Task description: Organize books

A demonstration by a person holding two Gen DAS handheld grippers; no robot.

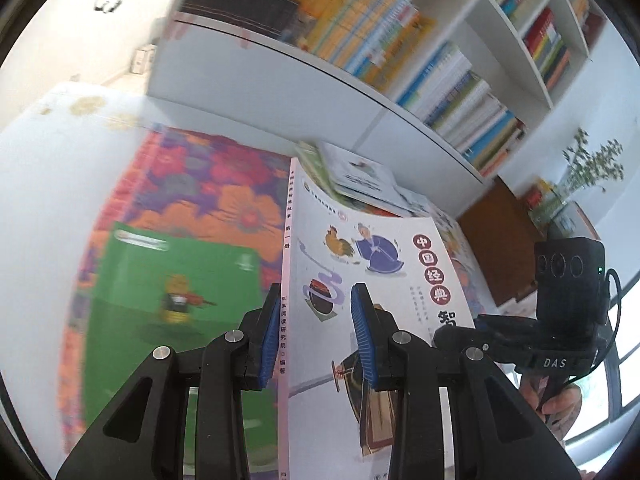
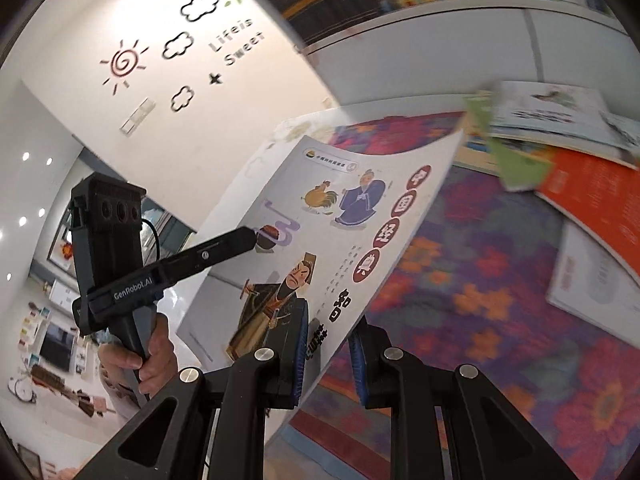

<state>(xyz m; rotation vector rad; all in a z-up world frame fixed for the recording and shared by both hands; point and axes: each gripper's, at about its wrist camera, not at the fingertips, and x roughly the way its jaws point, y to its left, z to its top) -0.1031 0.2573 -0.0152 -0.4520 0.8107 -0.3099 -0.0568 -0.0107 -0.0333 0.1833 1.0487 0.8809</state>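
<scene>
White picture book (image 1: 360, 264) with cartoon cover is held off the tabletop (image 1: 48, 184), centre of both wrist views, cover facing up and tilted. Left gripper (image 1: 316, 336): fingers nearly closed, clamped on the spine edge, bottom centre of the left view. Right gripper (image 2: 326, 354): fingers nearly closed, pinching the opposite long edge, bottom centre of the right view. Page is seen bowed between the two grips.

Green book (image 1: 168, 300) lies flat on the floral cloth (image 1: 224, 184), lower left of the left view. Loose pile of books (image 2: 560, 120) is noted upper right of the right view, orange book (image 2: 592, 196) beside it. White bookshelf (image 1: 400, 64), filled, spans the upper right of the left view.
</scene>
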